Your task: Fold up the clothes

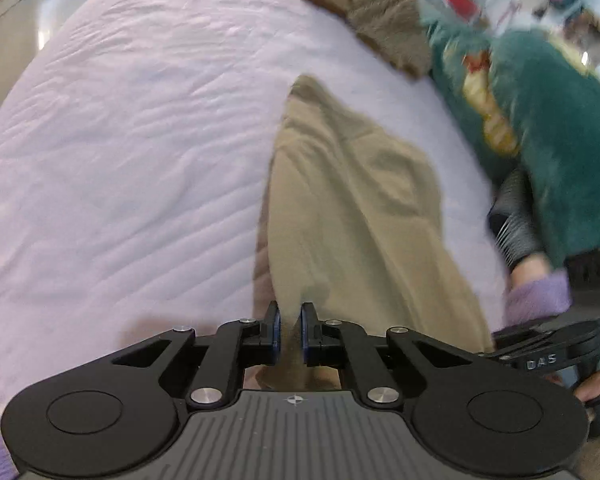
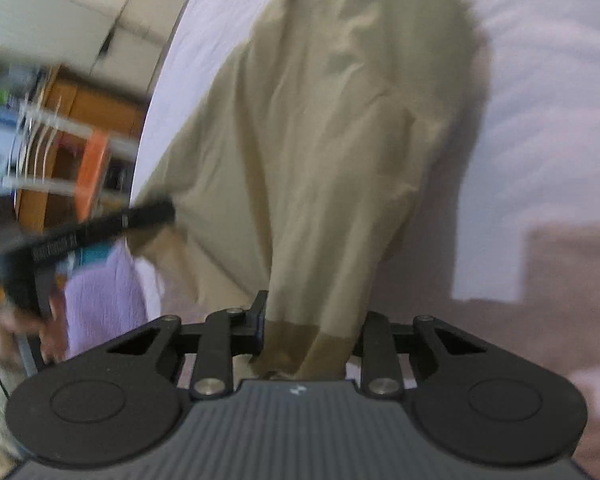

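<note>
- Broadly, the bed (image 1: 120, 140) under its pale lilac sheet carries everything; its edge shows at the left of the right wrist view, so cloth dragged that way could slide off.
- Next in size, the beige garment (image 1: 340, 200) is lifted at its near end and trails away onto the sheet, its far end resting there. It hangs long and loosely creased, not flat. Whether this is a spreading-out or a fold being carried over, the pictures do not settle.
- A pile of other clothes (image 1: 540, 120), green and brown, lies at the far right of the bed, near the garment's far end; a wide swing could snag it.
- The left tool (image 1: 290, 328) is closed on a thin edge of the garment, with little cloth between the pads. A tug could pull that edge free.
- The right tool (image 2: 308, 328) has the darker ribbed hem (image 2: 296, 344) bunched in it; only one finger (image 2: 260, 312) shows, so I cannot tell how firmly it is clamped.
- Both views are blurred, which suggests quick motion; uneven pulls from the two sides could twist the garment and spoil any crease.
</note>
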Tool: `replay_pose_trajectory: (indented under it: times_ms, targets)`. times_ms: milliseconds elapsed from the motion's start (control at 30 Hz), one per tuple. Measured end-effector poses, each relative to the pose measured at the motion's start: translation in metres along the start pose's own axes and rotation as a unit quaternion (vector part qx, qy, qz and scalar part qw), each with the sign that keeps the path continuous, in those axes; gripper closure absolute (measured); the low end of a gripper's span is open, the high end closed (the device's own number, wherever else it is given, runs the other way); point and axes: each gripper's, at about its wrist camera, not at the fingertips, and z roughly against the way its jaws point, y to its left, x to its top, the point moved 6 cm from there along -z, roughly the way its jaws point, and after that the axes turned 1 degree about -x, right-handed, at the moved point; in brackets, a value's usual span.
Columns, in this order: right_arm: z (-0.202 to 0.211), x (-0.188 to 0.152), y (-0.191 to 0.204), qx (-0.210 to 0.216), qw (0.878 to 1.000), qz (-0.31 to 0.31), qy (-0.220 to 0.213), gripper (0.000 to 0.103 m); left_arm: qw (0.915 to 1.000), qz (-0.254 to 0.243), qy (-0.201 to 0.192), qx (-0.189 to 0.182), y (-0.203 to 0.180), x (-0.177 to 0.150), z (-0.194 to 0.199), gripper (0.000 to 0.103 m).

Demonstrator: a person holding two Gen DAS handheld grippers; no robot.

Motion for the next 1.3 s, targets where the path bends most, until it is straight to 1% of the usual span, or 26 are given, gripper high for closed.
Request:
replay_pose_trajectory:
  times_ms: [67, 100, 167, 200, 233, 267, 300, 333, 367, 400, 433, 500, 600, 667, 700, 767, 800, 867, 900, 1000, 1033, 1100, 1167, 1233, 1267, 1300]
  targets:
    - [-0.014, -0.01, 0.007, -0.034, 0.999, 0.032, 0.025, 0.07, 0.9993, -0.019, 0.022, 0.024, 0.011, -0.017, -0.005, 0.09]
    - [-0.017, -0.012, 0.01, -0.049, 0.997, 0.043, 0.031, 0.066, 0.9985, -0.035, 0.017, 0.038, 0.009, -0.019, -0.003, 0.088]
    - [-0.011, -0.011, 0.012, -0.075, 0.995, 0.056, 0.032, 0.047, 0.995, -0.073, 0.003, 0.067, 0.0, -0.018, 0.002, 0.084]
    - [-0.003, -0.009, 0.016, -0.09, 0.993, 0.071, 0.021, 0.044, 0.9924, -0.092, -0.004, 0.081, -0.005, -0.018, 0.004, 0.083]
    - [0.012, -0.005, 0.023, -0.107, 0.99, 0.095, -0.003, 0.038, 0.9891, -0.111, -0.012, 0.096, -0.01, -0.017, 0.007, 0.083]
    - [0.026, -0.001, 0.029, -0.131, 0.984, 0.119, -0.028, 0.031, 0.9878, -0.118, -0.016, 0.101, -0.014, -0.015, 0.008, 0.082]
    - [0.039, 0.003, 0.035, -0.162, 0.975, 0.142, -0.053, 0.027, 0.9871, -0.121, -0.019, 0.103, -0.019, -0.012, 0.009, 0.077]
    - [0.052, 0.007, 0.04, -0.186, 0.966, 0.159, -0.077, 0.018, 0.9864, -0.123, -0.022, 0.106, -0.023, -0.008, 0.01, 0.064]
    - [0.06, 0.01, 0.042, -0.193, 0.963, 0.16, -0.095, 0.01, 0.9857, -0.126, -0.025, 0.109, -0.028, -0.005, 0.011, 0.059]
    - [0.063, 0.01, 0.042, -0.187, 0.965, 0.15, -0.105, 0.009, 0.9849, -0.129, -0.028, 0.111, -0.032, -0.002, 0.013, 0.05]
    - [0.066, 0.011, 0.041, -0.181, 0.967, 0.14, -0.115, 0.009, 0.9842, -0.132, -0.031, 0.114, -0.037, 0.001, 0.014, 0.046]
    - [0.06, 0.012, 0.045, -0.179, 0.965, 0.144, -0.125, 0.009, 0.9821, -0.137, -0.026, 0.127, -0.039, -0.002, 0.007, 0.045]
    - [0.044, 0.013, 0.053, -0.181, 0.961, 0.162, -0.135, 0.009, 0.9814, -0.132, 0.013, 0.139, -0.035, -0.016, -0.011, 0.042]
    - [0.033, 0.013, 0.059, -0.182, 0.957, 0.174, -0.141, 0.011, 0.9784, -0.135, 0.039, 0.151, -0.03, -0.026, -0.022, 0.042]
    - [0.031, 0.014, 0.061, -0.184, 0.955, 0.179, -0.146, 0.011, 0.9777, -0.137, 0.046, 0.153, -0.028, -0.031, -0.025, 0.041]
    - [0.033, 0.019, 0.064, -0.185, 0.952, 0.183, -0.159, 0.014, 0.9789, -0.134, 0.047, 0.147, -0.028, -0.034, -0.026, 0.04]
    - [0.038, 0.025, 0.063, -0.179, 0.953, 0.179, -0.164, 0.014, 0.9796, -0.132, 0.046, 0.144, -0.029, -0.035, -0.026, 0.039]
    - [0.046, 0.044, 0.062, -0.17, 0.953, 0.174, -0.178, 0.022, 0.9815, -0.126, 0.047, 0.136, -0.029, -0.034, -0.028, 0.039]
    - [0.048, 0.054, 0.061, -0.17, 0.952, 0.172, -0.186, 0.025, 0.9824, -0.123, 0.048, 0.132, -0.029, -0.034, -0.03, 0.039]
    - [0.055, 0.086, 0.056, -0.166, 0.948, 0.165, -0.214, 0.026, 0.985, -0.114, 0.05, 0.12, -0.03, -0.032, -0.034, 0.037]
    - [0.055, 0.097, 0.052, -0.158, 0.95, 0.158, -0.217, 0.026, 0.9858, -0.111, 0.051, 0.116, -0.031, -0.032, -0.036, 0.035]
    - [0.05, 0.106, 0.045, -0.129, 0.96, 0.148, -0.199, 0.026, 0.9858, -0.116, 0.051, 0.11, -0.033, -0.03, -0.041, 0.034]
    - [0.044, 0.099, 0.042, -0.098, 0.97, 0.149, -0.164, 0.026, 0.9847, -0.131, 0.05, 0.104, -0.038, -0.03, -0.043, 0.034]
    - [0.039, 0.077, 0.044, -0.076, 0.98, 0.154, -0.104, 0.024, 0.9848, -0.138, 0.049, 0.093, -0.039, -0.03, -0.043, 0.036]
    - [0.035, 0.061, 0.044, -0.073, 0.984, 0.151, -0.067, 0.019, 0.9848, -0.141, 0.05, 0.089, -0.039, -0.03, -0.042, 0.037]
    - [0.03, 0.045, 0.042, -0.081, 0.986, 0.139, -0.032, 0.017, 0.9848, -0.144, 0.05, 0.084, -0.038, -0.029, -0.041, 0.041]
